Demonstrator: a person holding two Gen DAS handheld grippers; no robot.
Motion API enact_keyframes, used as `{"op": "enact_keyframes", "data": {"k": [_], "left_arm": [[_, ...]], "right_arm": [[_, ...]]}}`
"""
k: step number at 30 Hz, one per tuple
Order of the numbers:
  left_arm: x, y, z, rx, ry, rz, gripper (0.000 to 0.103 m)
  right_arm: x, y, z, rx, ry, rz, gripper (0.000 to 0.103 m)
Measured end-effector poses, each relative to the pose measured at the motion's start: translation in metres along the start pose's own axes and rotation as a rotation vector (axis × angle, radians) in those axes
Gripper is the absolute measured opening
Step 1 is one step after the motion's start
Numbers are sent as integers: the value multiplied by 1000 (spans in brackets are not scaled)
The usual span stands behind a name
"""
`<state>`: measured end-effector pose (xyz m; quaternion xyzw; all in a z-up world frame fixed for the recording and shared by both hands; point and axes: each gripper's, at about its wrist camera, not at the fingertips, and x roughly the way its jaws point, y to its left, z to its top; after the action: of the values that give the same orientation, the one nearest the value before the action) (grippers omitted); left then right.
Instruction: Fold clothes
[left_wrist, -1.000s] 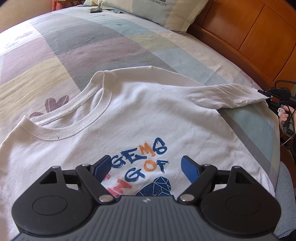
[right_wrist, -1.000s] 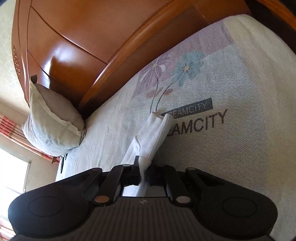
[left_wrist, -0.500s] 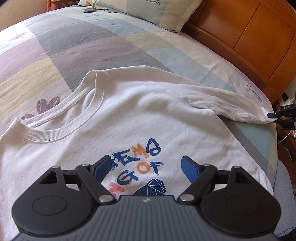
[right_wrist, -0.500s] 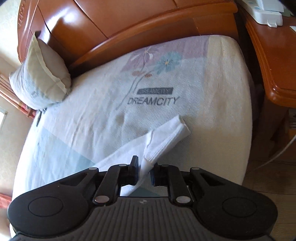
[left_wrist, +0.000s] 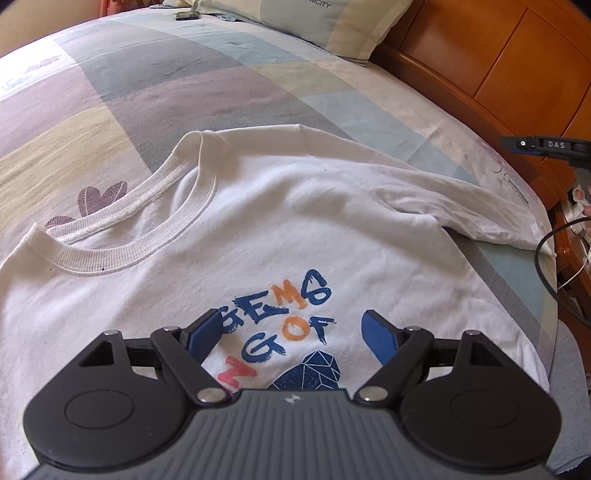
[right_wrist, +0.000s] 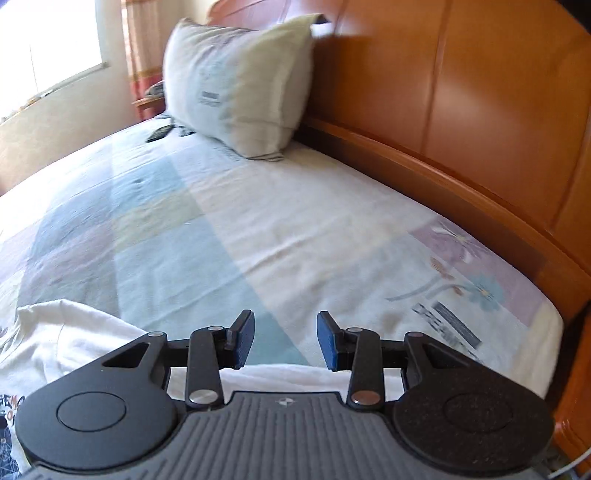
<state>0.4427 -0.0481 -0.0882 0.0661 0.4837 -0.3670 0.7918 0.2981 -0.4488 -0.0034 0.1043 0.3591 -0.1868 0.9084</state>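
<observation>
A white T-shirt (left_wrist: 258, 229) with a blue and orange print lies face up on the bed, collar toward the far left. Its right sleeve (left_wrist: 476, 214) lies stretched out flat toward the bed's right edge. My left gripper (left_wrist: 291, 332) is open and empty, hovering over the chest print. My right gripper (right_wrist: 284, 339) is open and empty above the sleeve end, with white shirt cloth (right_wrist: 74, 339) below and to its left. The right gripper also shows in the left wrist view (left_wrist: 543, 146), raised beyond the sleeve.
The bed has a pastel patchwork sheet (left_wrist: 166, 85). A pillow (right_wrist: 240, 85) leans on the wooden headboard (right_wrist: 461, 110). A small dark object (left_wrist: 183, 15) lies near the pillow. A wooden nightstand with cables (left_wrist: 576, 236) stands at the right edge.
My right gripper has opened and let go of the sleeve, which now lies flat on the bed. The right gripper has lifted and swung level. The left gripper has stayed open over the print.
</observation>
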Motion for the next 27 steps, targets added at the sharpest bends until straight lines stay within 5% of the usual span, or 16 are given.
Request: {"op": "enact_keyframes", "data": {"k": [5,9,14,16,18,27], "left_arm": [[0,4,-3,-9,10,10,82],[-1,7,-6,-25,10,11,82],[3,9,-6,-26,13,6,85],[4,7,-4,-18,11,8,85],[4,6,-2,-15,7,7,85],[-6,8,3,-33,-35,0,85]], "right_arm": [[78,62,12,-198,144,200,42],[115,92,0,-322,250,211,42],[111,103,-15,-398,257,245,41],[107,107,-19,-437,258,270,17],[106,114,-20,-468,247,249,6],[133,125,15,-495,146,106,5]]}}
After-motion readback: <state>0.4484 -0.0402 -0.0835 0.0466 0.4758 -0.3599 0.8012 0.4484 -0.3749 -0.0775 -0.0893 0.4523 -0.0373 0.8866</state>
